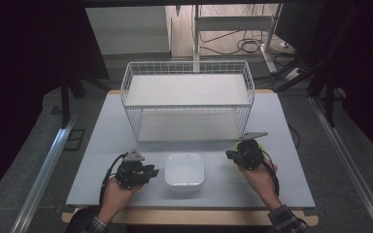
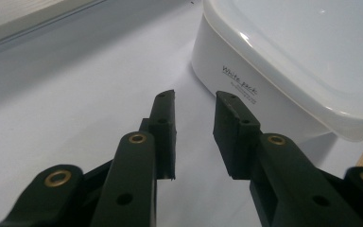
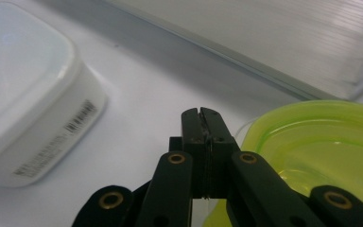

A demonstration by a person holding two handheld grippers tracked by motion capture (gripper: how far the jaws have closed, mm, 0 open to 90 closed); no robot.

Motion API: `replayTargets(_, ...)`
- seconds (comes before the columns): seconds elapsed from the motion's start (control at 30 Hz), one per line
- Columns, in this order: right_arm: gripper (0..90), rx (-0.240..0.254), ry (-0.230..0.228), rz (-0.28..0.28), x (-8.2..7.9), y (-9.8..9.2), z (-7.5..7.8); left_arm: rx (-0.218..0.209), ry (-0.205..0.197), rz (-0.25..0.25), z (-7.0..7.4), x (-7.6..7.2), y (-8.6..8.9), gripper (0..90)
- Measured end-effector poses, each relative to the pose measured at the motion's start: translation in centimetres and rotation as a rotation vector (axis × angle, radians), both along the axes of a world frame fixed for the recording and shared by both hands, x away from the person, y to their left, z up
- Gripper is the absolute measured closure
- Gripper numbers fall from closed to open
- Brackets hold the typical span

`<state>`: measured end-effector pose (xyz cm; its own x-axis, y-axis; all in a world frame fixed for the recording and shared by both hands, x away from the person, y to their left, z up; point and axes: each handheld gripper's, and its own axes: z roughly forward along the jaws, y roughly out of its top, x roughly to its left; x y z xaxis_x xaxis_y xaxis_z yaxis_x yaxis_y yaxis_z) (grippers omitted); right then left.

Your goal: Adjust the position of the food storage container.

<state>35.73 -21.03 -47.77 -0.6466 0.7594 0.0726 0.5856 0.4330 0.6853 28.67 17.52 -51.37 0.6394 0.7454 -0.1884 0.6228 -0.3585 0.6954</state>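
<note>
Mostly hidden behind right gripper (image 1: 233, 154), jaws pressed together on nothing: yellow-green lid (image 3: 331, 142). Left gripper (image 1: 151, 171) parted, empty, beside white container (image 1: 184, 170). Pale bench (image 1: 102, 145); dim surroundings.

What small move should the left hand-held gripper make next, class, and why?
Probably a short push forward toward the white container. The left hand-held gripper is open, and the container's side wall sits just ahead of its jaws, apart from them. The right hand-held gripper is shut beside a yellow-green lid, so it looks less ready.
</note>
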Motion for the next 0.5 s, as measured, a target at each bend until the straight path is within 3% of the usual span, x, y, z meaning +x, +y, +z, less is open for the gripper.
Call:
replayTargets(0.2, 88.7, -0.008, -0.007, -0.033, 0.3, -0.9, 0.0, 0.003, -0.006, 0.0, 0.0, 0.0, 0.1, 68.5)
replayTargets(0.33, 85.6, 0.01, -0.026, -0.002, -0.4, -0.8, 0.3, -0.013, -0.012, 0.017, 0.1, 0.0, 0.4, 59.6)
replayTargets(0.47, 72.5, 0.036, -0.066, 0.027, -1.7, -0.6, 0.7, -0.021, -0.03, 0.021, 0.3, -0.1, 0.8, 49.9)
replayTargets(0.5, 63.3, 0.05, -0.078, 0.037, -2.1, -0.6, 0.8, -0.018, -0.045, 0.023, 0.3, -0.1, 1.1, 44.4)
